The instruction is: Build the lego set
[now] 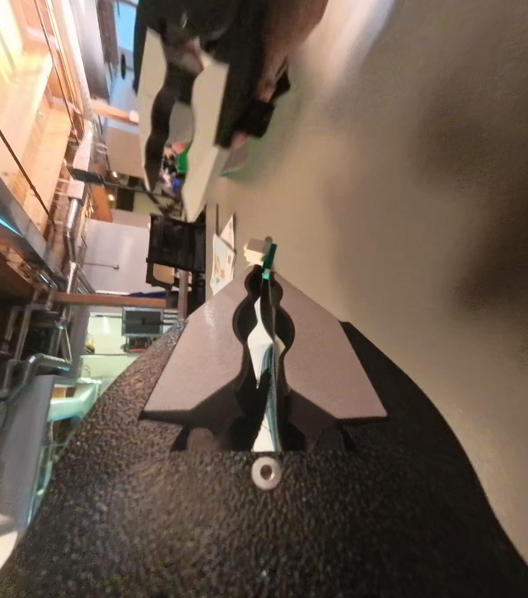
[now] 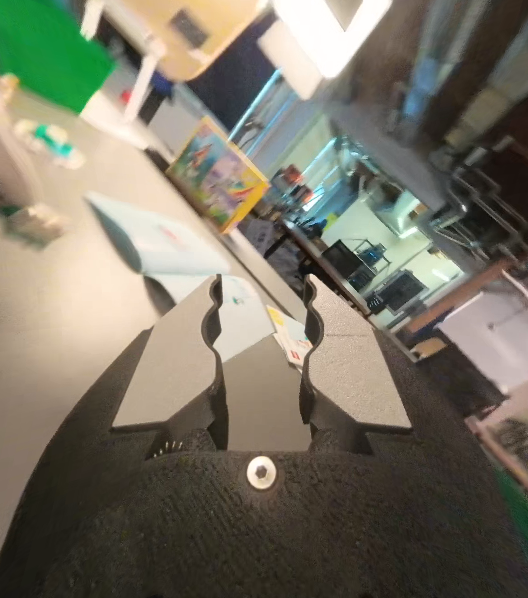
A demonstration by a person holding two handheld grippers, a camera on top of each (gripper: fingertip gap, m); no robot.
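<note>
My left gripper is shut on a thin green plate with a small white brick stuck to its side, held just above the grey table. The view is rolled sideways. My right gripper is open and empty, tilted over the table near the open instruction booklet. It also shows in the left wrist view, farther off, with a hand on it. The left gripper's small held piece appears blurred at the left of the right wrist view.
A green baseplate lies at the far left of the table. Loose teal and white bricks sit near it. The colourful set box stands at the table's far edge. Paper sheets lie under the right gripper.
</note>
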